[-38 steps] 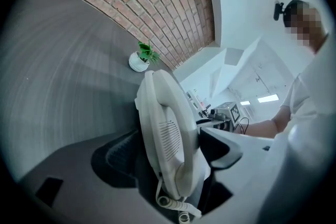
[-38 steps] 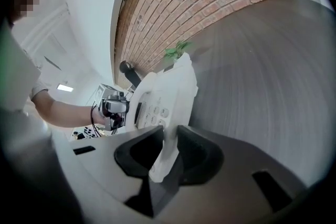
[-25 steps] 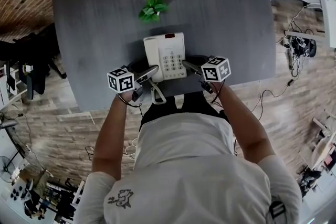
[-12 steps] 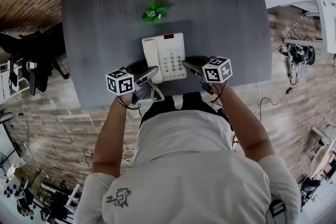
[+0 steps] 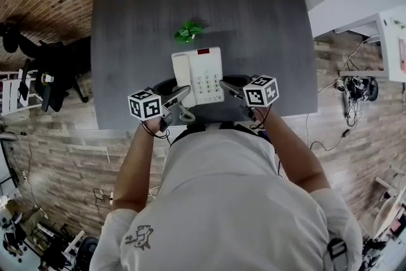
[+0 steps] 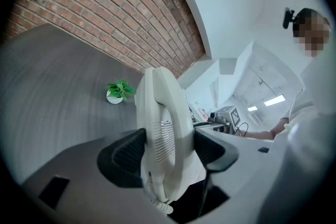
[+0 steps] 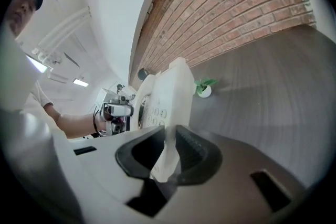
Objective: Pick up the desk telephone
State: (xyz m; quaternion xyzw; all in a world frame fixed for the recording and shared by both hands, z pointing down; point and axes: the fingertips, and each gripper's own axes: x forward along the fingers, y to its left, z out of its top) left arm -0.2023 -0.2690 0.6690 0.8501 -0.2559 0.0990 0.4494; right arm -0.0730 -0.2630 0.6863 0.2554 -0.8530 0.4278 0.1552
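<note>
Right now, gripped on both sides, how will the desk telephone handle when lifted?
The desk telephone is likely rigid, light plastic. Its handset, between the left gripper's jaws, may shift in its cradle. The right gripper pinches only a thin smooth edge, which could slip.

Light: bright, even; ceiling strips (image 6: 276, 100) glow at 3 o'clock (left gripper view)
Edges: fisheye bending, black vignette
Blur: tabletop (image 6: 52, 86) streaked

So the left gripper (image 5: 180, 97) and right gripper (image 5: 229, 86) are pinching the white push-button desk telephone (image 5: 198, 73) from both sides — a small green potted plant (image 5: 188, 32) is sitting just behind it on the dark grey tabletop (image 5: 127, 41).
</note>
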